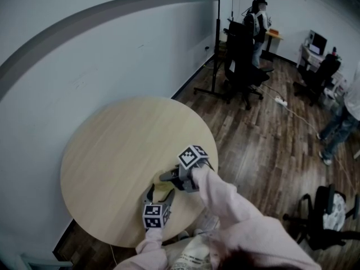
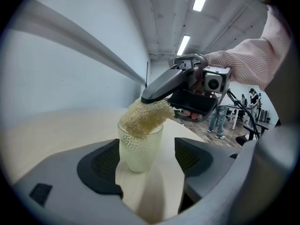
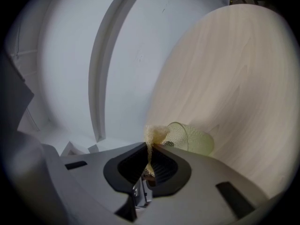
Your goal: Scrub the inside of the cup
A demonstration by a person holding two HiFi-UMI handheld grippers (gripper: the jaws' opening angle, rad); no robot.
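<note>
A translucent, pale yellow-green cup (image 2: 138,156) is recorded upright on a round, light wooden table (image 1: 112,151), near the edge closest to the person. It is flanked by the parted jaws of the left gripper (image 2: 146,149), with gaps noted on both sides. A cream, net-textured sponge (image 2: 140,121) is stuffed into its mouth and bulges over the rim. The sponge's upper end is pinched by the right gripper (image 3: 150,149).
</note>
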